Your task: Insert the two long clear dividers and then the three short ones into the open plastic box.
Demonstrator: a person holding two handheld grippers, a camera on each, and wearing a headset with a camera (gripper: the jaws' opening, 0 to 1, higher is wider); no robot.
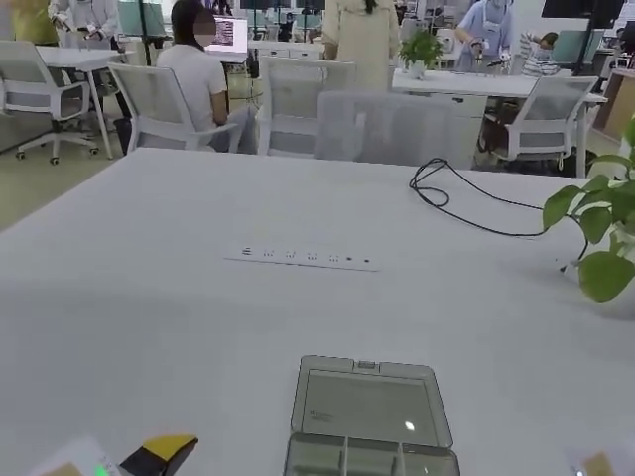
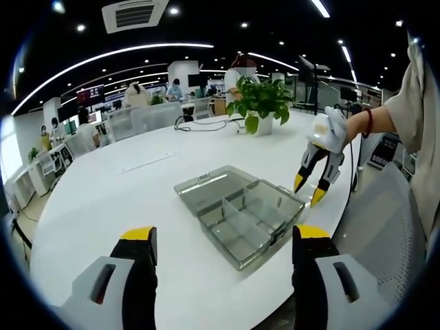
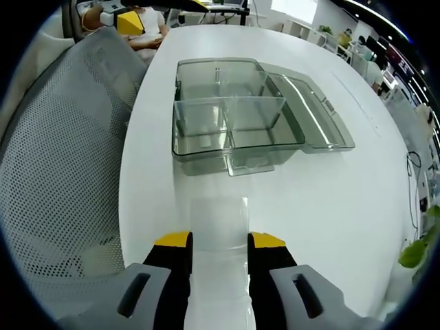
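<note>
Head view gives us the broad white worktable, and on it at six o'clock the smoke-tinted clear rectangular plastic box, its hinged lid laid flat open toward twelve. Some clear walls already stand inside the box, and we cannot count them with confidence.

Left gripper view has the left gripper with its jaws spread wide and nothing between them, the box ahead at twelve. At two o'clock, just past the box's corner, sits the right gripper in a gloved hand.

Right gripper view shows that gripper closed on a small flat clear plastic divider, which juts toward twelve over bare table, short of the box and apart from it.

We judge the divider very light, thin, stiff with a little flex, and slick, so it could pivot or slip in the pads. We would hold it near one end, leaving the far edge free to enter its slots, and squeeze gently. The box looks light enough to skid, so the free gripper could steady its rim
</note>
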